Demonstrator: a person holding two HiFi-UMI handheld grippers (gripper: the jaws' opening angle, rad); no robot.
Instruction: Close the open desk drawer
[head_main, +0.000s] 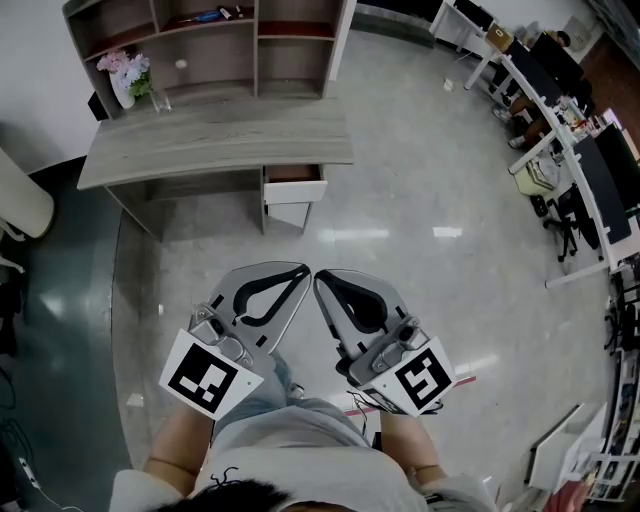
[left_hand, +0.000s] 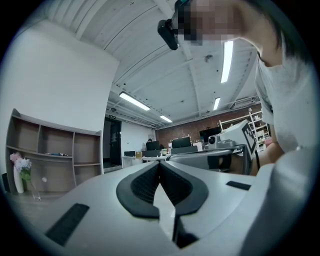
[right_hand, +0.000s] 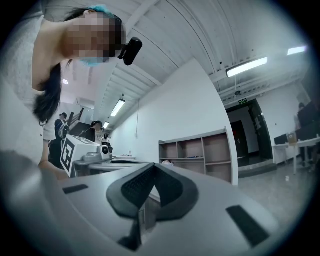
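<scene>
- The desk drawer (head_main: 293, 186) hangs open under the right end of the desk (head_main: 200, 142), at about 12 o'clock from both grippers and well apart from them. Its white front is pulled out toward the person, and a strip of reddish-brown interior shows behind it.
- The left gripper (head_main: 302, 270) is held low in front of the person's body. Its own view shows the two dark-padded jaws meeting at the tips, pressed together with nothing between them.
- The right gripper (head_main: 320, 277) sits just beside it at 3 o'clock. Its jaws are likewise drawn together at the tips and carry nothing.
- The two grippers lean toward each other, so their tips nearly meet over the glossy grey floor (head_main: 420, 160). Whether the tips touch cannot be told.
- Each gripper carries a marker cube at its 6 o'clock end, the left one (head_main: 210, 376) and the right one (head_main: 424, 378), close to the person's forearms.
- The desk has a grey wood-grain top, and a shelf unit (head_main: 200, 40) with open compartments stands along its far edge.
- A white vase of pink and white flowers (head_main: 126, 76) stands at the desk's left end, at about 10 o'clock from the drawer.
- Rows of office workstations (head_main: 560, 130) with dark monitors fill the room at 2 o'clock from the grippers, well away from the desk.
</scene>
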